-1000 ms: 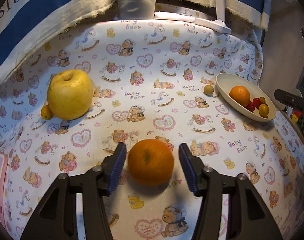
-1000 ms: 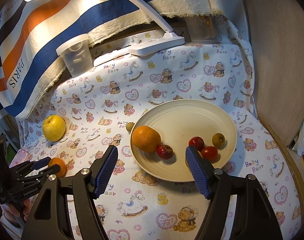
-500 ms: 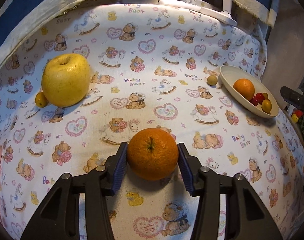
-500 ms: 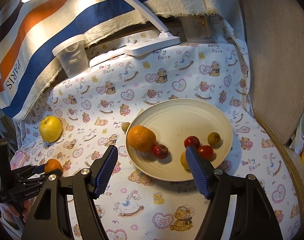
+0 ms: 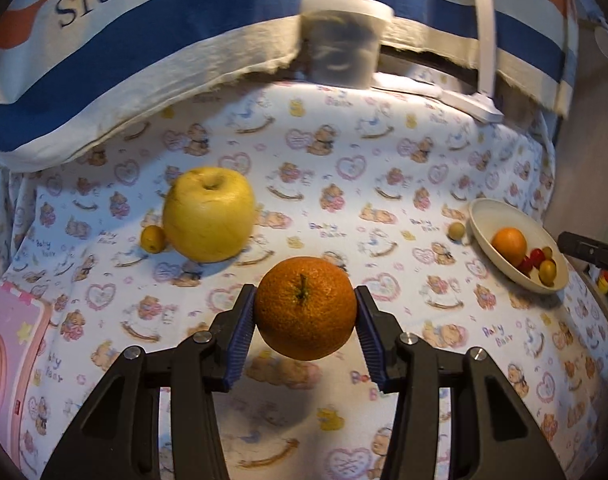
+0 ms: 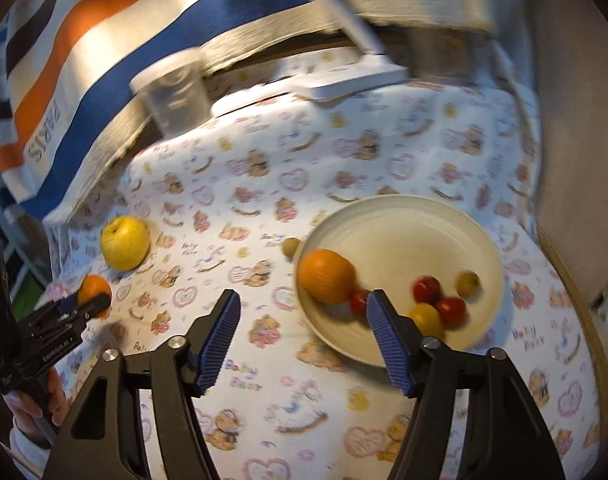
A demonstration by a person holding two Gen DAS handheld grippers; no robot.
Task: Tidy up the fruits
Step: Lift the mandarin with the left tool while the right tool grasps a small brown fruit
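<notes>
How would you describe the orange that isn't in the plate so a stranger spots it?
Start from the teddy-bear tablecloth with the big yellow apple. The round orange is held between the left gripper pads, the only fruit lifted off the cloth.

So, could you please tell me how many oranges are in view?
2: one orange is clamped in the left hand-held gripper; the other orange lies in the plate.

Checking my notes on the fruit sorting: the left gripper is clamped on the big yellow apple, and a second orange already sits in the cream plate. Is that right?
Not quite. The left gripper is clamped on a round orange, not the big yellow apple, which lies on the cloth, as the left wrist view shows. A second orange does sit in the cream plate.
</notes>
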